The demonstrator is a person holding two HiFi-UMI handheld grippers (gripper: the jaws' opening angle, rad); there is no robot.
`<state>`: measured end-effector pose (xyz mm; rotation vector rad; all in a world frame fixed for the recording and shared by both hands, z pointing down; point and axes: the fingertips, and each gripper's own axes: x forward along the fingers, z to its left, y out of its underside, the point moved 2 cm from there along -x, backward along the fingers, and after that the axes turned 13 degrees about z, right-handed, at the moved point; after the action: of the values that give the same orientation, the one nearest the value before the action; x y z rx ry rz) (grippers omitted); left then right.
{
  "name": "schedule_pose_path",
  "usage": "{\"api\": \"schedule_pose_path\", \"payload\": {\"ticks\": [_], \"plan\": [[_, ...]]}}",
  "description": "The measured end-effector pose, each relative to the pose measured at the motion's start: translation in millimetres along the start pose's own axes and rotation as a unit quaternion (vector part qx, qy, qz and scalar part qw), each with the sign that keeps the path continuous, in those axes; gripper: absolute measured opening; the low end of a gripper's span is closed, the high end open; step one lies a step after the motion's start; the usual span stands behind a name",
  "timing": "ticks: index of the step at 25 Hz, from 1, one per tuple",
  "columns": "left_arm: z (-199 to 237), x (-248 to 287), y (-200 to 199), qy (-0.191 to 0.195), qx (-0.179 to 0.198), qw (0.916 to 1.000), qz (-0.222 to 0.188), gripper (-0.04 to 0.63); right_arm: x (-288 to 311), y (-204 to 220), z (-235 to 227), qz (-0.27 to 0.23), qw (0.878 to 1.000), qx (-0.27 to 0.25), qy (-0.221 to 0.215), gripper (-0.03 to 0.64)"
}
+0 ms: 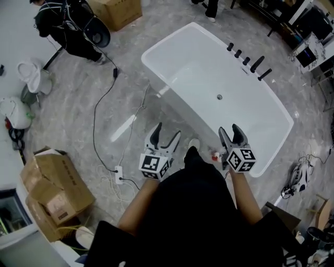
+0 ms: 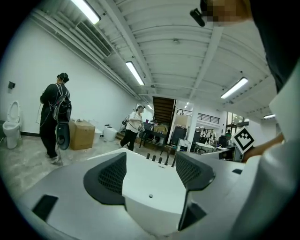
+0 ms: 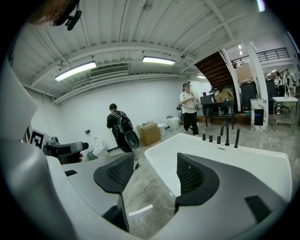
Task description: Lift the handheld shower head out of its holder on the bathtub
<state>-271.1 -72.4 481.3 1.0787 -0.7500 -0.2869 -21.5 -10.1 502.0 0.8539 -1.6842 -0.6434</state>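
The white bathtub (image 1: 156, 55) stands ahead of me, with a row of black fittings on its far rim. The handheld shower head (image 1: 264, 74) is the slim black rod at the right end of that row, upright in its holder, next to the curved spout (image 1: 257, 64). It also shows as a thin rod (image 3: 236, 137) in the right gripper view and far off (image 2: 173, 160) in the left gripper view. My left gripper (image 1: 168, 130) (image 2: 151, 173) is open and empty near the tub's near end. My right gripper (image 1: 228, 128) (image 3: 157, 177) is open and empty over the near rim. Both are far from the shower head.
A black cable (image 1: 96, 120) runs over the marble floor to a white power strip (image 1: 119, 174). Cardboard boxes (image 1: 49, 185) sit at the left and another (image 1: 117, 10) at the back. A person with a backpack (image 1: 70, 28) stands beyond the tub, near a toilet (image 1: 31, 75).
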Motion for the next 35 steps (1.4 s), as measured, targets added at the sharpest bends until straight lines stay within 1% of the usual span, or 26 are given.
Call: {"api": "schedule_pose_path", "payload": {"ticks": [2, 5, 9, 12, 19, 25, 30, 35], "plan": [[-1, 27, -15, 0.005, 0.009, 0.9999, 0.003, 0.305, 10, -9, -23, 0.003, 1.0, 0.01, 0.007, 0.253], [1, 62, -33, 0.004, 0.012, 0.9999, 0.007, 0.305, 30, -28, -52, 0.008, 1.0, 0.014, 0.011, 0.253], [1, 98, -49, 0.009, 0.021, 0.9996, 0.016, 0.306, 47, -56, -75, 0.002, 1.0, 0.008, 0.01, 0.253], [-4, 123, -61, 0.013, 0.025, 0.9994, 0.019, 0.307, 55, -70, -96, 0.0, 1.0, 0.015, 0.014, 0.254], [-8, 162, -86, 0.021, 0.038, 0.9989, 0.019, 0.307, 64, -86, -130, -0.01, 0.999, 0.022, 0.025, 0.253], [-18, 188, -94, 0.027, 0.048, 0.9983, 0.02, 0.307, 62, -90, -164, -0.015, 0.999, 0.029, 0.04, 0.253], [-31, 232, -103, 0.042, 0.053, 0.9974, 0.025, 0.307, 70, -101, -211, -0.019, 0.997, 0.044, 0.059, 0.253], [-47, 253, -110, 0.06, 0.069, 0.9954, 0.028, 0.307, 66, -106, -247, -0.026, 0.995, 0.049, 0.082, 0.253]]}}
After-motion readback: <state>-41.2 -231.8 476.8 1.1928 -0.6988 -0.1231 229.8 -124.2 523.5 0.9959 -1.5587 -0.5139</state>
